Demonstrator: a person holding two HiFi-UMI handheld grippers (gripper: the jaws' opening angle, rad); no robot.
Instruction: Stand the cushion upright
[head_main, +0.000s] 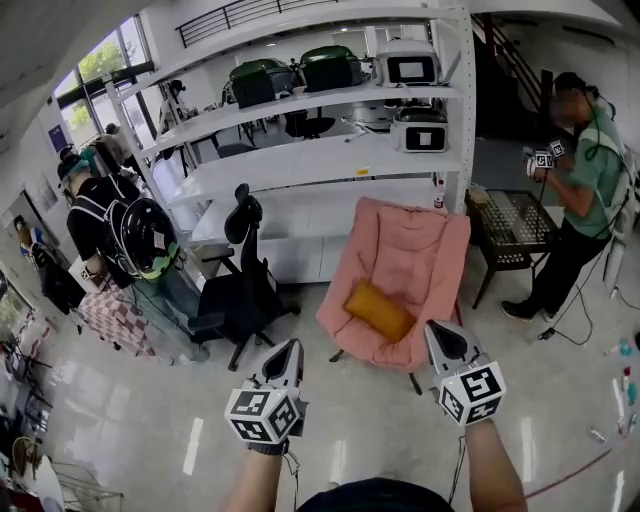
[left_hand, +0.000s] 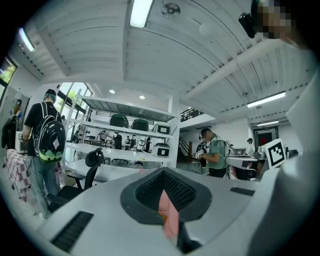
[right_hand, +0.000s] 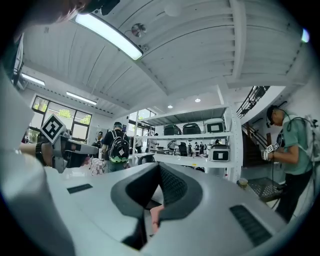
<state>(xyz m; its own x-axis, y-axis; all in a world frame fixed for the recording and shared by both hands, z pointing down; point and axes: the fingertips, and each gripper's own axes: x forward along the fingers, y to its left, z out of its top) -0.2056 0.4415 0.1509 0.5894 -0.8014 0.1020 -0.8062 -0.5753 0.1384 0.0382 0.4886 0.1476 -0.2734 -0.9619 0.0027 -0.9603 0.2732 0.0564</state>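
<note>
An orange cushion (head_main: 379, 310) lies tilted on the seat of a pink padded chair (head_main: 410, 250), leaning low against the backrest. My left gripper (head_main: 292, 347) hovers level in front of the chair, to the cushion's lower left, with its jaws together and nothing between them. My right gripper (head_main: 436, 330) is held just right of the cushion, near the chair's front edge, also shut and empty. In the left gripper view, a sliver of pink chair shows through the slit between the jaws of the left gripper (left_hand: 167, 210). The right gripper (right_hand: 152, 215) shows the same thin slit.
A black office chair (head_main: 240, 290) stands left of the pink chair. White shelving (head_main: 330, 150) with boxes runs behind both. A dark side table (head_main: 510, 225) sits to the right, with a person (head_main: 580, 200) beside it. Another person with a backpack (head_main: 120, 225) stands far left.
</note>
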